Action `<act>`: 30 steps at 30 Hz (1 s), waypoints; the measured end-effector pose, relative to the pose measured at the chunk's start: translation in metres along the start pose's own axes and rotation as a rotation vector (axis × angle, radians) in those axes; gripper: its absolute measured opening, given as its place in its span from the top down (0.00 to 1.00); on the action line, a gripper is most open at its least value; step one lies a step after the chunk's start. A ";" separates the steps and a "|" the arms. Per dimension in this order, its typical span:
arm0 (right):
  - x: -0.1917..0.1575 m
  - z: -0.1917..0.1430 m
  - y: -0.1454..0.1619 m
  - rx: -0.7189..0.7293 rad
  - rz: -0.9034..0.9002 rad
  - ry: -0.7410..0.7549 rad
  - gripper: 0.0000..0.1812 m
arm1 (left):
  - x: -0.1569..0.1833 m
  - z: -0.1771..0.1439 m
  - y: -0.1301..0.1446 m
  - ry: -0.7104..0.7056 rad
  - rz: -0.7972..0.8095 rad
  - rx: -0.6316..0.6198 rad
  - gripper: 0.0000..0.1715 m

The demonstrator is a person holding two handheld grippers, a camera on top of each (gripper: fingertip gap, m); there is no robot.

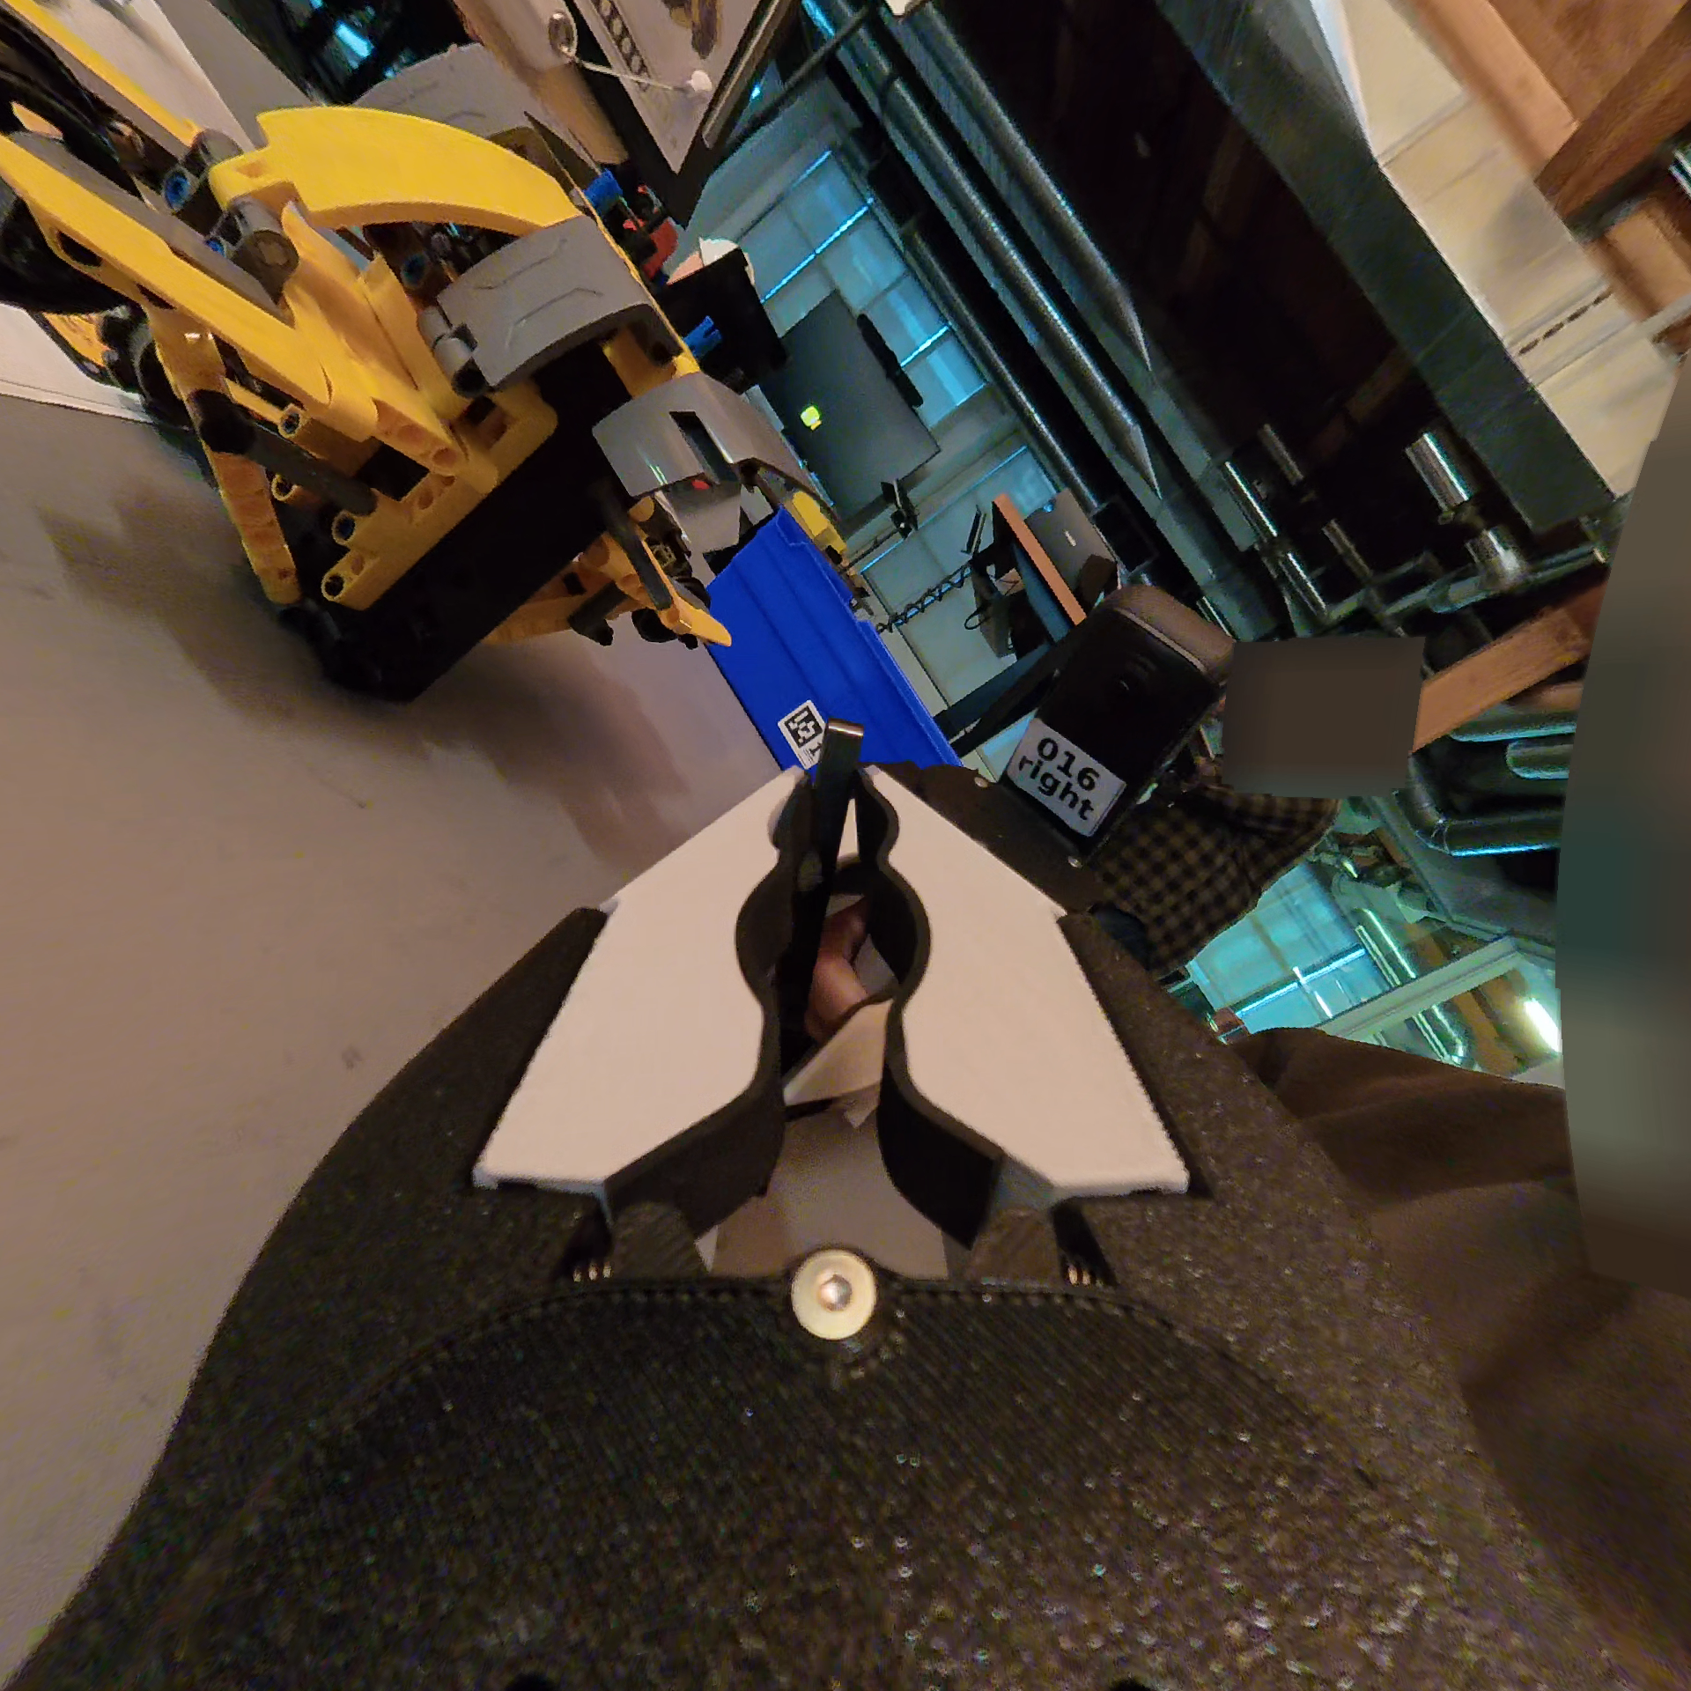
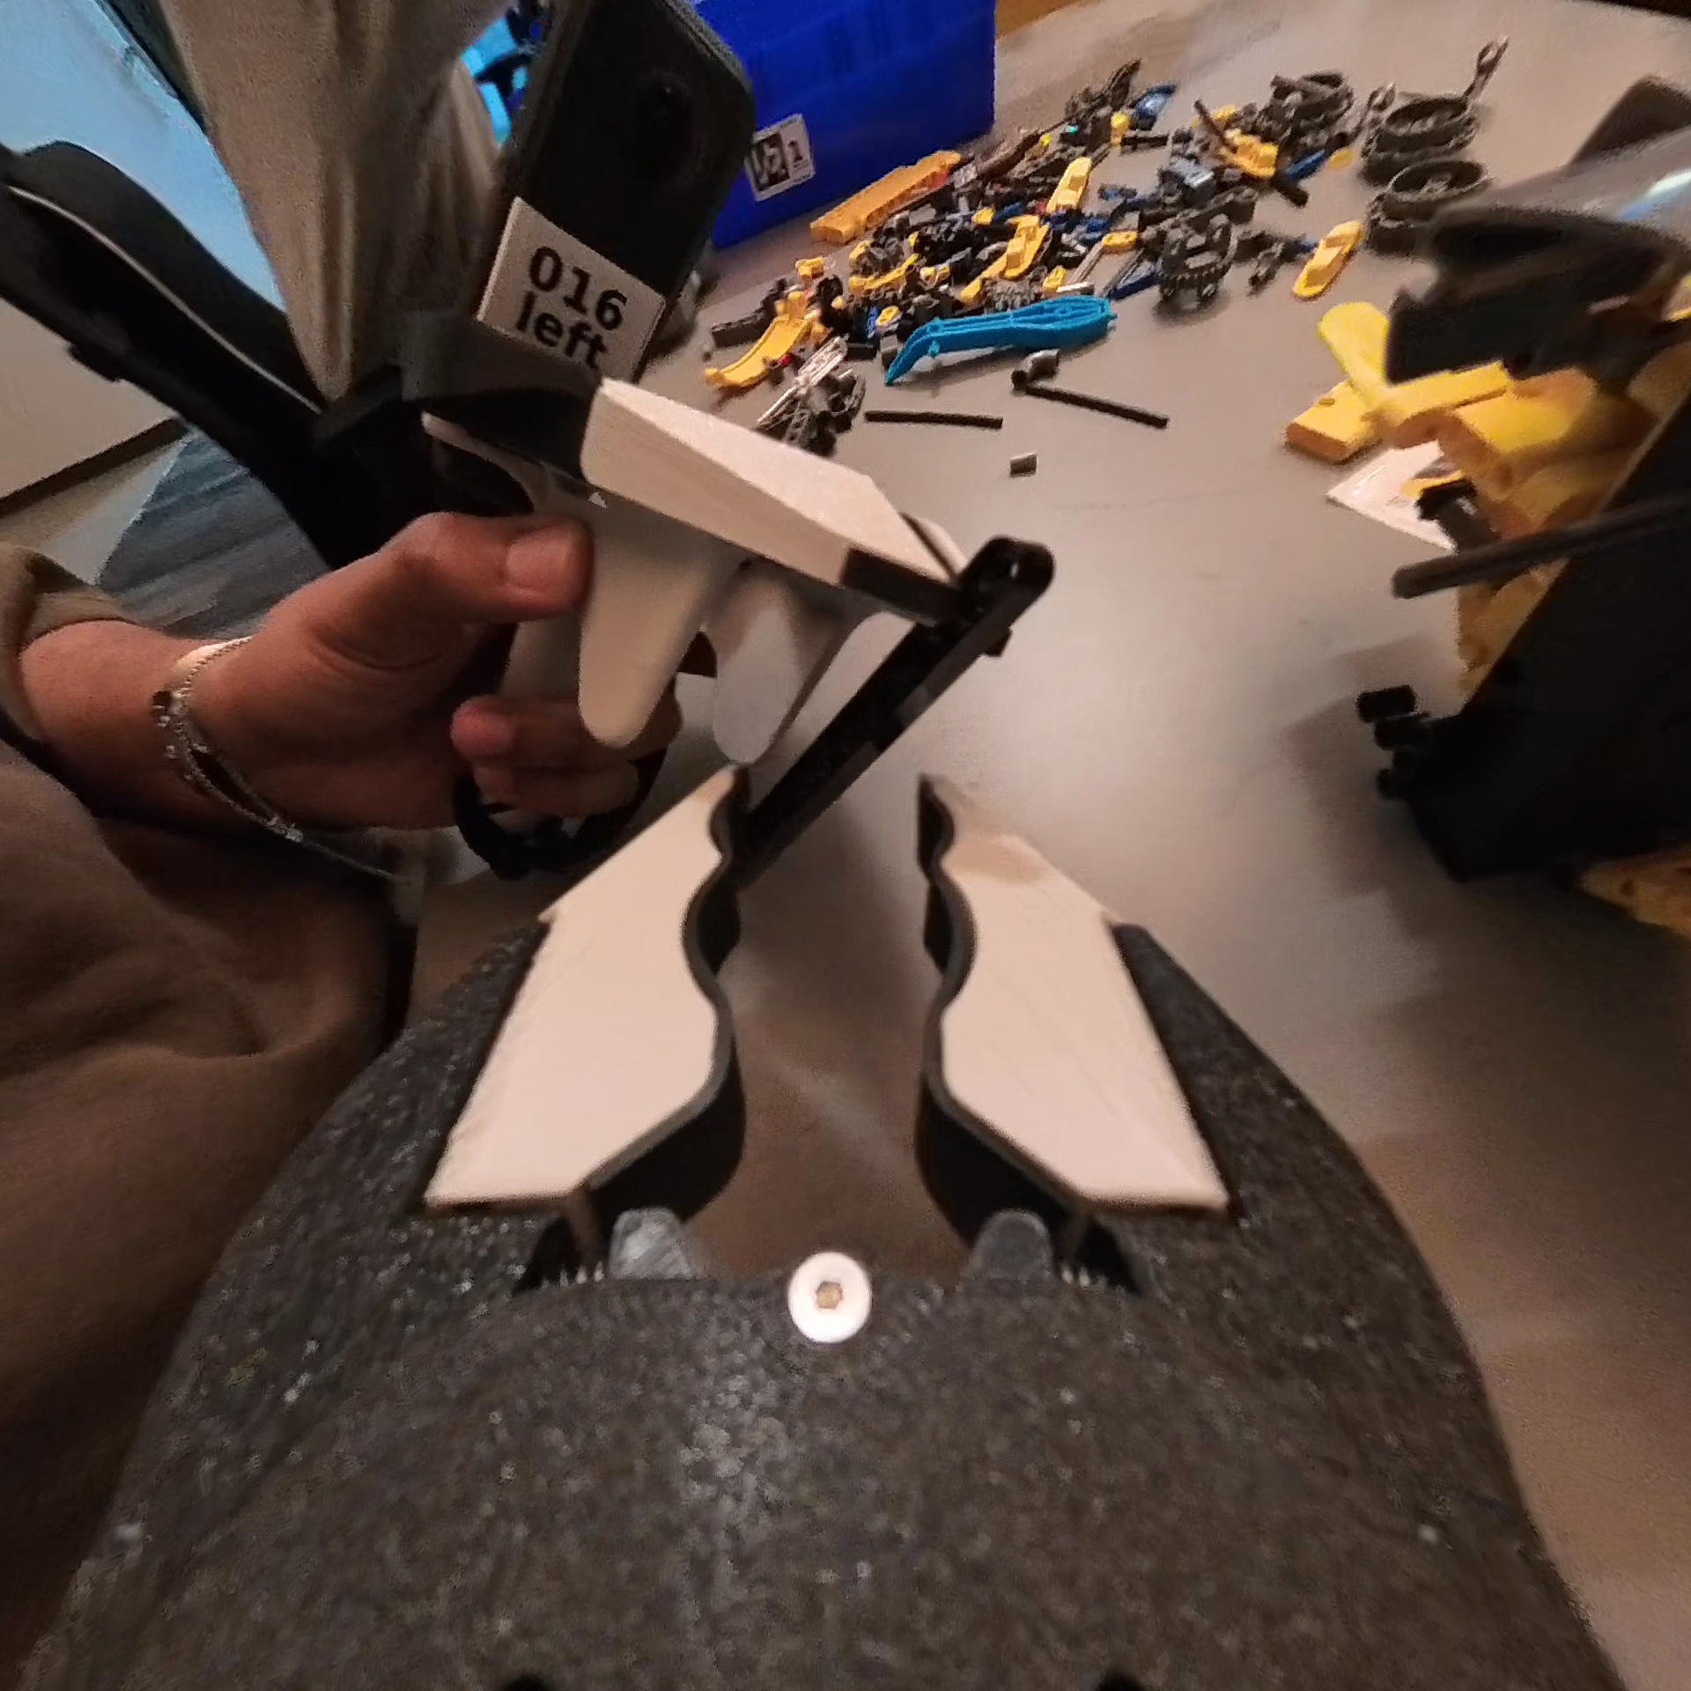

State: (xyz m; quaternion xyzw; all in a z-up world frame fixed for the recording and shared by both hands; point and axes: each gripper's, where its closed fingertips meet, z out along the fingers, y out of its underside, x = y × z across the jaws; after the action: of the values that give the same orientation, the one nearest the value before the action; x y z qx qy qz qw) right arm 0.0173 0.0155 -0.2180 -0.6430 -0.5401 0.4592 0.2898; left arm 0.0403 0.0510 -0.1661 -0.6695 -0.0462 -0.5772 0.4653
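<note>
The left tool point(image 2: 924, 567) clamped a thin black beam point(image 2: 878, 705), held above the tabletop point(image 2: 1190, 732). The right tool point(image 2: 828, 805) stood open, empty, just beside the beam's lower end, with a yellow model point(image 1: 366, 384) and loose parts point(image 2: 1052, 229) toward the far edge.

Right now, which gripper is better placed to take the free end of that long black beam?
Right, probably. The right gripper is open, with the long black beam slanting down beside its fingertips. The left gripper is shut on the beam's other end.
</note>
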 end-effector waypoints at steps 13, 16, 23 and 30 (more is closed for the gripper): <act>-0.008 -0.001 0.001 -0.003 0.015 -0.081 0.75 | -0.004 -0.016 -0.013 -0.001 -0.018 0.097 0.97; -0.016 0.000 -0.001 0.010 0.036 -0.123 0.71 | -0.004 -0.015 -0.013 -0.002 -0.013 0.110 0.97; -0.006 0.001 0.004 -0.024 0.039 -0.061 0.85 | 0.003 -0.008 -0.009 0.024 -0.014 0.115 0.97; 0.005 -0.002 0.008 -0.060 0.001 -0.010 0.96 | -0.001 -0.010 -0.008 0.012 -0.021 0.116 0.97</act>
State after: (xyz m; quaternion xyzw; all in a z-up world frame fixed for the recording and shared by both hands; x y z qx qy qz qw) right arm 0.0230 0.0186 -0.2257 -0.6493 -0.5548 0.4462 0.2674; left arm 0.0276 0.0495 -0.1633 -0.6375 -0.0839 -0.5823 0.4975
